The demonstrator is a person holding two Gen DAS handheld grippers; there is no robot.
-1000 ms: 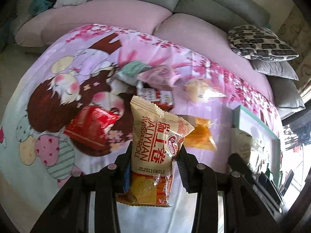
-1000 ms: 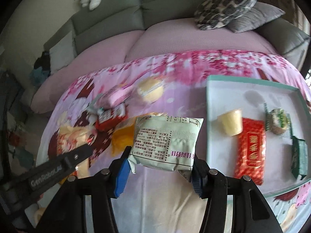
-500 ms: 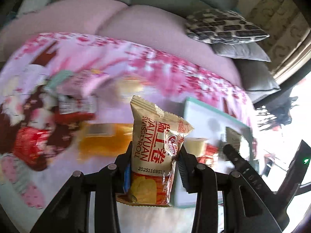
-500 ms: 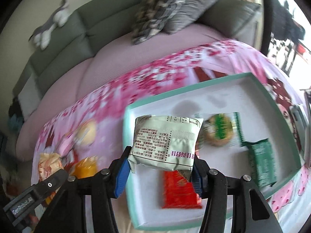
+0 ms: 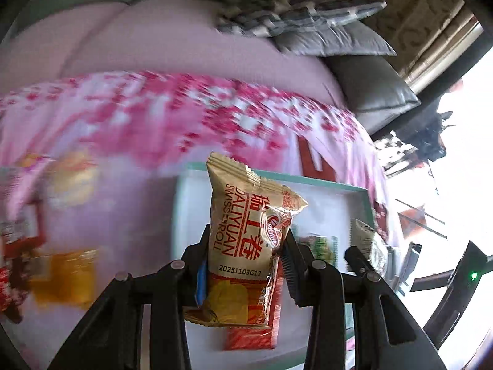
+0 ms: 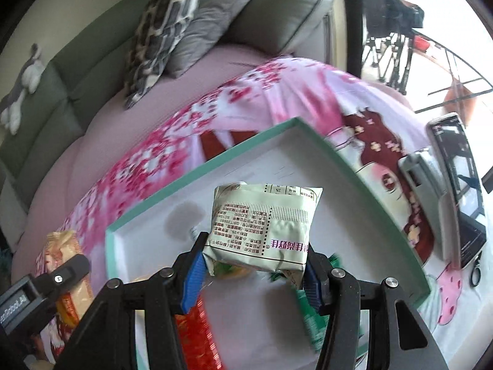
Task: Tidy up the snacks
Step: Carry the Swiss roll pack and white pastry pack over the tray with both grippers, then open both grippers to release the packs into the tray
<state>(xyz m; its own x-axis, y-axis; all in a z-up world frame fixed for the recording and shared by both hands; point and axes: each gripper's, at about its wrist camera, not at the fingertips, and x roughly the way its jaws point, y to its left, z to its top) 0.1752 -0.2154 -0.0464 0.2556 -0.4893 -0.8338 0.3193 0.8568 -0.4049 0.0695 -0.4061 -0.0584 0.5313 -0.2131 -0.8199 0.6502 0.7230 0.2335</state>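
Note:
My left gripper (image 5: 245, 265) is shut on a tan Swiss roll packet (image 5: 246, 240), held upright above the near left part of the white tray with a teal rim (image 5: 323, 182). My right gripper (image 6: 254, 269) is shut on a pale green snack packet (image 6: 265, 228), held over the middle of the same tray (image 6: 215, 160). A red packet (image 6: 197, 336) and a green packet (image 6: 311, 320) lie in the tray under the right gripper. The red packet also shows in the left wrist view (image 5: 255, 336). The left gripper's side (image 6: 46, 280) shows at the lower left of the right wrist view.
Loose snacks lie on the pink cartoon bedsheet left of the tray: an orange packet (image 5: 64, 277), a round yellow one (image 5: 71, 178), a red one (image 5: 12, 246). A phone on a stand (image 6: 456, 191) sits right of the tray. Cushions (image 6: 172, 27) lean against the sofa back.
Both grippers have swung right with their packets, from over the loose snacks to over the tray. The right gripper has gone further across the tray. Both grips are unchanged.

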